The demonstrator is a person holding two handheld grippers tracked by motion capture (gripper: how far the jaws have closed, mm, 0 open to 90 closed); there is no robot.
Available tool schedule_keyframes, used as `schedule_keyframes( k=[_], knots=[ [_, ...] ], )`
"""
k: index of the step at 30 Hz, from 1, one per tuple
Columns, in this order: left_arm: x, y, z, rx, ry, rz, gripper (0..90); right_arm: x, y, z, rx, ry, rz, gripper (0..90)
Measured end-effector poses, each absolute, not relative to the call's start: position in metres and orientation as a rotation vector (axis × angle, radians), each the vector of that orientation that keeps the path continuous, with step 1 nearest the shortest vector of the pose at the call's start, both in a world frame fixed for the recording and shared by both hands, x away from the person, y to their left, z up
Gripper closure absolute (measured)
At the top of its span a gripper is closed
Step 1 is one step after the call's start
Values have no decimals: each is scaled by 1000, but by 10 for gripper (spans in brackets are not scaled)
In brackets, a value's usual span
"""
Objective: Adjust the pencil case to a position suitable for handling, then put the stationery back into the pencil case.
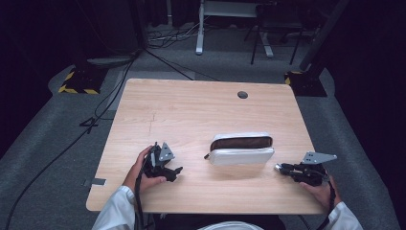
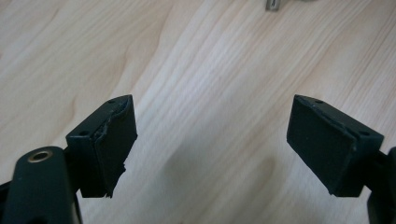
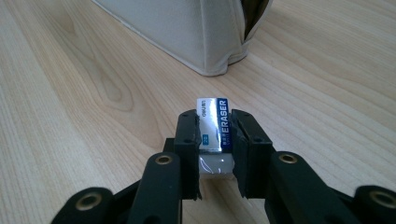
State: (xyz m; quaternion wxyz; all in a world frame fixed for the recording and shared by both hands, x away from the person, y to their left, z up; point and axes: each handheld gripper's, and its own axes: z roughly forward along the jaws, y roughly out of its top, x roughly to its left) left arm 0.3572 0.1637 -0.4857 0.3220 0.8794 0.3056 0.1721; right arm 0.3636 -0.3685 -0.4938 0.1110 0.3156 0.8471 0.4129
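A white pencil pouch (image 1: 242,149) lies on the wooden table (image 1: 191,110), its zip open and the dark inside showing. My right gripper (image 1: 279,167) sits just right of the pouch, shut on a white eraser (image 3: 213,126) in a blue and silver sleeve. In the right gripper view the pouch's end (image 3: 205,32) stands close ahead of the eraser. My left gripper (image 1: 177,171) rests left of the pouch, held in a hand. Its jaws stand wide open over bare wood, with nothing between its pads (image 2: 112,140).
A round cable hole (image 1: 242,94) is near the table's far edge. Beyond the table lie cables (image 1: 167,36), stand bases with yellow-black tape (image 1: 79,81) and a white frame leg (image 1: 200,28) on grey carpet.
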Motion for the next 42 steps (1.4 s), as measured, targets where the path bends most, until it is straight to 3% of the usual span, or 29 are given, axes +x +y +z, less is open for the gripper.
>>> schedule_keyframes(
  k=[3, 9, 24, 42],
  knots=[
    [350, 169, -495, 2341, 830, 424, 166, 363, -372, -491, 934, 2469, 1209, 733],
    [347, 179, -503, 2251, 890, 335, 158, 358, -382, -479, 932, 2415, 1262, 733],
    [348, 180, -504, 2241, 885, 337, 149, 368, -396, -440, 878, 2286, 1344, 733],
    [352, 178, -504, 2239, 889, 343, 148, 385, -356, -387, 678, 2287, 1323, 733]
  ],
)
